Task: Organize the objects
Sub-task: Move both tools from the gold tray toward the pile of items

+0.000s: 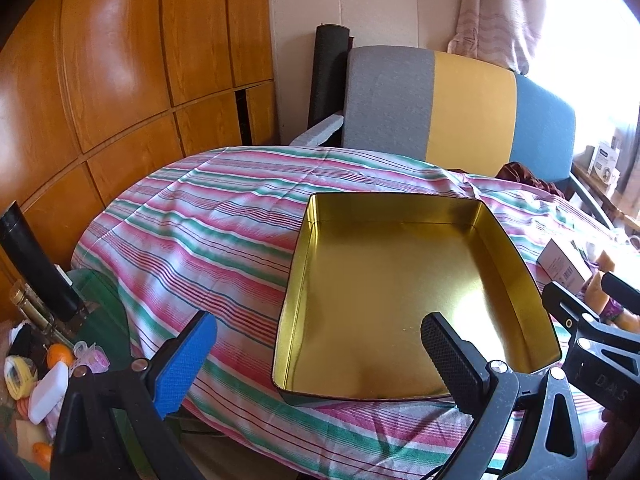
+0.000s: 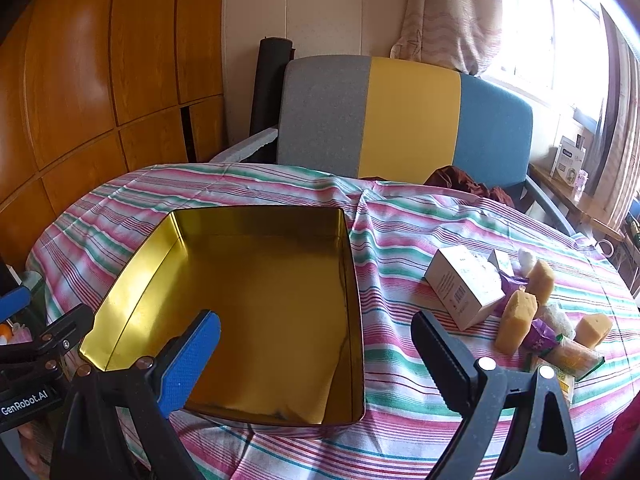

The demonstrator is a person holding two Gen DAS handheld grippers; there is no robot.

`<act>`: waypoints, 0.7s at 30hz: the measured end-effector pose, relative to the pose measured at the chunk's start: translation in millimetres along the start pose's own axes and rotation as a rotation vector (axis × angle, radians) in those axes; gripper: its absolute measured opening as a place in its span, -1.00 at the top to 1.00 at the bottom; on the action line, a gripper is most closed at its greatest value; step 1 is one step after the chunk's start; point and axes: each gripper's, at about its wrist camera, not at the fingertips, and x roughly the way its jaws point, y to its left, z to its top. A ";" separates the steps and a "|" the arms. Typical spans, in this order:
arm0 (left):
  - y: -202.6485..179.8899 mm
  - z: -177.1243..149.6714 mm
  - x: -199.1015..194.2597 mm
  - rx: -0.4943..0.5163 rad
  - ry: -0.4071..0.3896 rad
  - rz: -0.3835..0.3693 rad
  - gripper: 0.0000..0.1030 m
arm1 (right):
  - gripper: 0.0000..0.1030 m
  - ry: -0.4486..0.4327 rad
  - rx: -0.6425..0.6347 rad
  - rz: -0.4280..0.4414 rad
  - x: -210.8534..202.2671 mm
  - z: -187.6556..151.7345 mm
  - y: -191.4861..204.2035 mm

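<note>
Left gripper (image 1: 320, 354) hangs w/ jaws spread wide, nothing between them: blue pad on one finger, black ribbed pad on the other, the black one over the near edge of the gold tin (image 1: 404, 280). Right gripper (image 2: 316, 352) likewise gapes apart, holding nothing, its blue finger over the tin's near wall and its black finger over bare cloth to the tin's right.

The tin, a square open box w/ shiny gold interior, sits flat on the striped tablecloth (image 2: 248, 184), pink, green & white, nothing inside it. Both grippers hover at its near side, left one toward its left corner, right one toward its right corner.

To the right of the tin, apart from it, lies the clutter: a white carton (image 2: 460, 292) on its side w/ barcode showing, tan sponge-like blocks (image 2: 516, 320) standing just beside it, purple wrappers (image 2: 540, 338) among them, and a yellow packet (image 2: 572, 354) nearer the table edge.

Beyond the table: a chair (image 2: 408, 120) w/ grey, yellow & blue back panels, wood-panelled cabinets (image 1: 120, 60) at left, bright window (image 2: 560, 20) & curtain at right. Left wrist view also shows a low green side table (image 1: 100, 300) w/ bottles & small items.
</note>
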 end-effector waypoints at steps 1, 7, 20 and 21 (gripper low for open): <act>-1.6 -0.2 0.5 0.007 0.004 -0.009 -0.99 | -0.91 0.001 0.000 -0.001 0.3 -0.1 -1.2; -4.5 0.3 4.9 0.009 0.030 -0.082 -0.99 | -0.91 0.026 0.011 -0.032 7.1 0.0 -12.4; -21.1 16.4 24.0 -0.032 0.073 -0.200 -0.99 | -0.91 0.007 0.012 -0.183 -2.7 11.2 -75.8; -25.9 17.3 24.8 -0.020 0.074 -0.216 -0.99 | -0.91 0.008 0.016 -0.192 -2.9 11.5 -82.1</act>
